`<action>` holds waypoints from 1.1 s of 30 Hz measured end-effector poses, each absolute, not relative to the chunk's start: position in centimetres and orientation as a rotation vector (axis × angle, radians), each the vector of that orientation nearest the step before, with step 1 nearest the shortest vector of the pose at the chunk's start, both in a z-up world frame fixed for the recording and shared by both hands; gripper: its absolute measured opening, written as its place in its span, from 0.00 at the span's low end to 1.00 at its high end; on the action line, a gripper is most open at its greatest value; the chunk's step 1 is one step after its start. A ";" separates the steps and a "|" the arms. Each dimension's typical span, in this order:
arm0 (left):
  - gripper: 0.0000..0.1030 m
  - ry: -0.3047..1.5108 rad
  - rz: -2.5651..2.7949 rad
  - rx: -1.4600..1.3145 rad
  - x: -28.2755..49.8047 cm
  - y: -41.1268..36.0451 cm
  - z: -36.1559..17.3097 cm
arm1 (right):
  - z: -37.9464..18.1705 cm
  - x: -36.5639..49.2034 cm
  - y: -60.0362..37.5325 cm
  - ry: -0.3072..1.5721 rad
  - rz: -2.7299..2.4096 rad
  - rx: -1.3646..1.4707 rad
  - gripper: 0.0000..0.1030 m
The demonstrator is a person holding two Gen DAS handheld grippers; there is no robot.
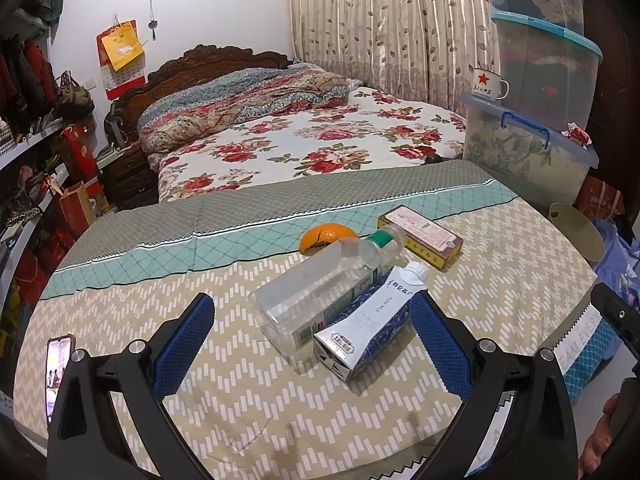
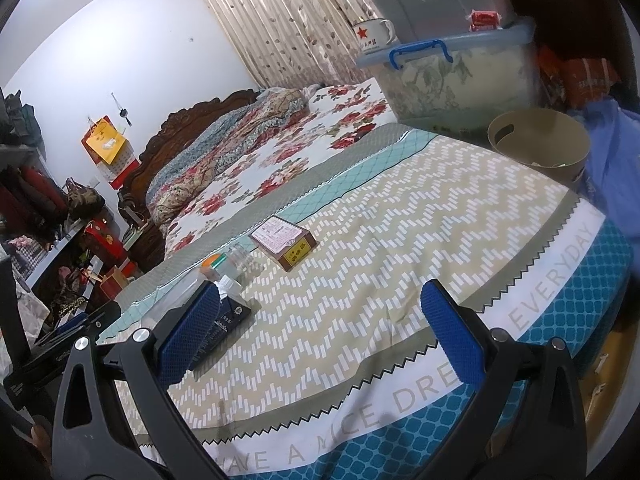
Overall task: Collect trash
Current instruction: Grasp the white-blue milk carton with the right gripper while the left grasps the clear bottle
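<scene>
Clear plastic makes up the empty bottle (image 1: pixel 320 284), which lies on its side on the zigzag blanket (image 1: pixel 240 380) of the bed. It has a green band near its neck. A blue and white carton (image 1: pixel 368 320) with a white cap lies right beside it, touching it. At about 12 o'clock from the bottle sits a piece of orange peel (image 1: pixel 326 236). A flat brown box (image 1: pixel 420 236) with a pink label lies at about 1 o'clock, close to the bottle's neck.

The left gripper (image 1: pixel 312 344) hangs over the blanket with its blue fingers (image 1: pixel 184 344) spread wide. The bottle and carton lie between them, but the fingers hold nothing. The carton is very near the right-side finger.

The right gripper (image 2: pixel 320 332) is also wide open and empty. In its view the carton (image 2: pixel 232 312) peeks out from behind one blue finger (image 2: pixel 188 340), and the brown box (image 2: pixel 284 246) lies at about 11 o'clock, well apart.

A tan round bin (image 2: pixel 540 148) stands at the far edge of the bed, at about 1 o'clock in the right view. A little bit of something pale shows inside it, too small to tell what.

Behind the bin is a big see-through tub (image 2: pixel 452 80) with a blue lid and handle. Folded flowery cloth fills it. A white mug (image 2: pixel 372 32) with a red star sits on its lid, and a small red packet (image 2: pixel 486 20) too.
</scene>
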State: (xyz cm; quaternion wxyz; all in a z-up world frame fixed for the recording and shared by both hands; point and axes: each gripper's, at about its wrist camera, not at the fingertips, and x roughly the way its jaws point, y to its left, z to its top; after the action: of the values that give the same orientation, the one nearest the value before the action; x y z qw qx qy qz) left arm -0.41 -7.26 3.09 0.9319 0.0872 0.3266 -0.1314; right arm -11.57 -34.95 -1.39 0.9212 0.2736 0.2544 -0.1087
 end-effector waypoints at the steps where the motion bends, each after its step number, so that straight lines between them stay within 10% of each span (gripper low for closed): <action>1: 0.92 0.670 -0.267 0.179 -0.3 -7.2 3.1 | -1.4 -11.5 -35.0 0.524 -0.222 0.563 0.97; 33: 0.91 1.044 -0.736 -0.067 12.8 -3.3 -4.8 | -8.4 4.9 -19.8 0.918 0.219 0.343 0.94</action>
State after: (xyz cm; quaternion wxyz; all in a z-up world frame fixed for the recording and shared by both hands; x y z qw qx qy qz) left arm 12.82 -3.32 -4.84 0.8022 -0.0315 0.4872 -0.3436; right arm 4.88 -19.78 -8.43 0.8765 0.1645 0.4399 0.1052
